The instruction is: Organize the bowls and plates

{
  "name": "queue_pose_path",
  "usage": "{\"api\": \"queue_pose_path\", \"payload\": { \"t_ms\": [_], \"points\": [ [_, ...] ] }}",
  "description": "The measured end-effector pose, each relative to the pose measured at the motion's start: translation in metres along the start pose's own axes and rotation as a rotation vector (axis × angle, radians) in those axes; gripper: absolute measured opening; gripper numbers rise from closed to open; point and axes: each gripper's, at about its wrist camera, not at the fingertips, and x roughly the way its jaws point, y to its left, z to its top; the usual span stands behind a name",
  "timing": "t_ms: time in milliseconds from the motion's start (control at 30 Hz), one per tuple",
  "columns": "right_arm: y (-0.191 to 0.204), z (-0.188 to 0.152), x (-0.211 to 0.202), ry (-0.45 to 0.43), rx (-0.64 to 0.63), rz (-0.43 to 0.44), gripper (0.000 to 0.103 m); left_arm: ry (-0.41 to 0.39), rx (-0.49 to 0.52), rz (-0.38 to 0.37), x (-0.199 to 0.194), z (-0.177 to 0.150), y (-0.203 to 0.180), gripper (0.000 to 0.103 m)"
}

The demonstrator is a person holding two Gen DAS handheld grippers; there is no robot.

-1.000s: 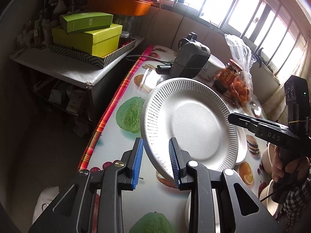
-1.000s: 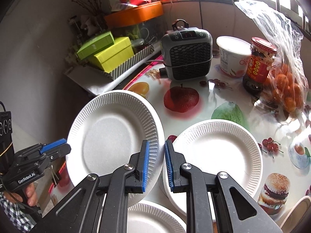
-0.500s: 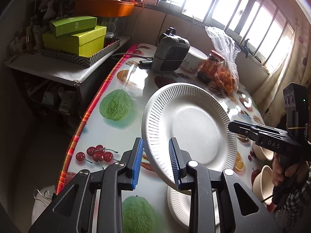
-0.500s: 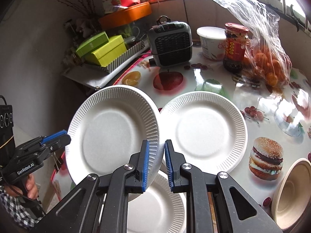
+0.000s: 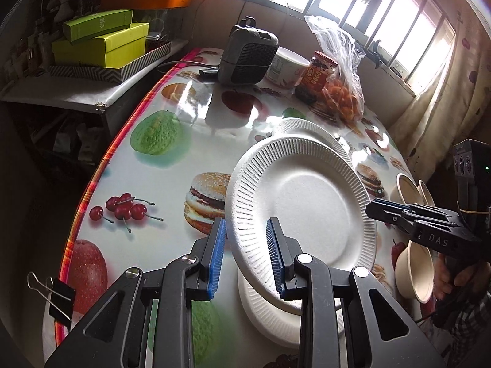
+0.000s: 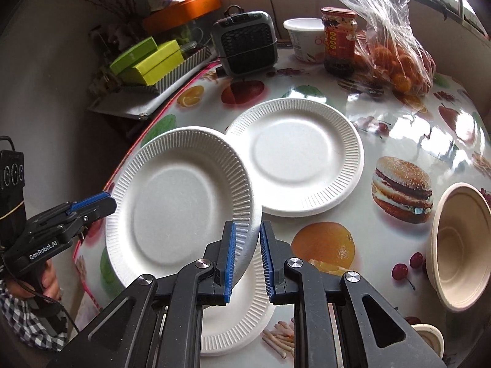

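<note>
your right gripper (image 6: pixel 248 257) pinches the raised paper plate (image 6: pixel 181 202) by its rim; your left gripper (image 5: pixel 245 257) stands spread, empty. centre the plate over the lower plate (image 6: pixel 242 316) beneath it, level it, then let go.
</note>
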Motion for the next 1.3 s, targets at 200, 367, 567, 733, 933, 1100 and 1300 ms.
{"api": "queue_pose_path", "payload": {
  "t_ms": [200,367,567,733,933,1100,1300],
  "points": [
    [-0.004,-0.017,0.0,0.028,0.01,-0.006,0.016,0.042,0.004,-0.003,0.01,-0.013,-0.003,0.029],
    [-0.007,-0.028,0.005,0.061,0.019,-0.025,0.016,0.068,0.017,-0.004,0.016,-0.021,-0.008,0.029],
    [-0.008,-0.037,0.005,0.09,0.008,-0.04,0.018,0.095,0.031,-0.006,0.022,-0.028,-0.013,0.029],
    [-0.01,-0.042,0.004,0.096,0.015,-0.046,0.018,0.113,0.037,-0.01,0.025,-0.033,-0.015,0.029],
    [-0.01,-0.046,0.007,0.105,0.022,-0.045,0.018,0.119,0.039,-0.007,0.025,-0.035,-0.015,0.029],
    [-0.009,-0.047,0.009,0.111,0.02,-0.043,0.018,0.122,0.039,-0.001,0.026,-0.035,-0.014,0.029],
    [-0.008,-0.049,0.011,0.117,0.019,-0.048,0.018,0.13,0.044,0.005,0.027,-0.036,-0.014,0.029]
  ]
}}
